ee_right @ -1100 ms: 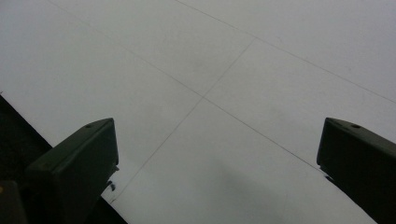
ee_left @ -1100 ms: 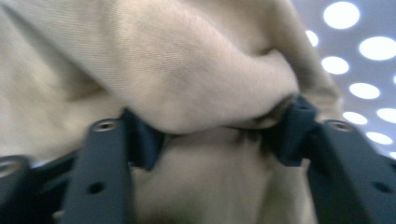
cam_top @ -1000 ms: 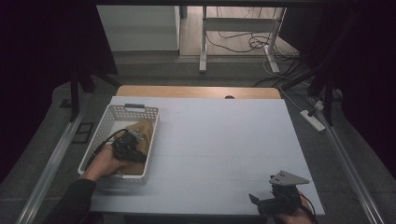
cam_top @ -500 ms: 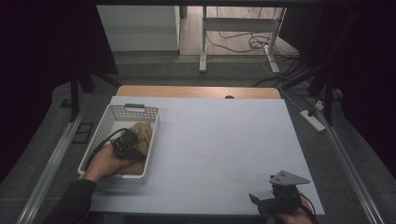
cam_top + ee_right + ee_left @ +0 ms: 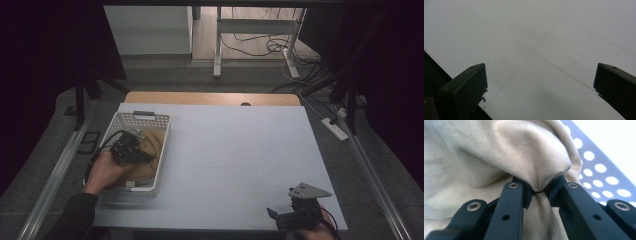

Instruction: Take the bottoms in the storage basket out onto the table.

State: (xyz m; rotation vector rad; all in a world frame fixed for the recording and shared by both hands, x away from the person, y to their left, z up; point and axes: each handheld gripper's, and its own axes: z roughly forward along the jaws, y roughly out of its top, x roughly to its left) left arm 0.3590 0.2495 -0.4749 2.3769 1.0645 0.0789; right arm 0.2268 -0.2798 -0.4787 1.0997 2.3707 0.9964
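Left gripper (image 5: 131, 150), frame left, jaws clenched on thin fold of beige cloth (image 5: 499, 155) in white basket (image 5: 145, 119). Risk: fold slips out, or cloth snags rim, tipping basket. Right gripper (image 5: 540, 82) jaws released, idle.

No readable text, labels, brands, numbers or signs anywhere, not on the basket, cloth, table or either gripper

cloth (image 5: 486, 152): beige | basket (image 5: 131, 120): white, perforated | table (image 5: 240, 150): pale grey
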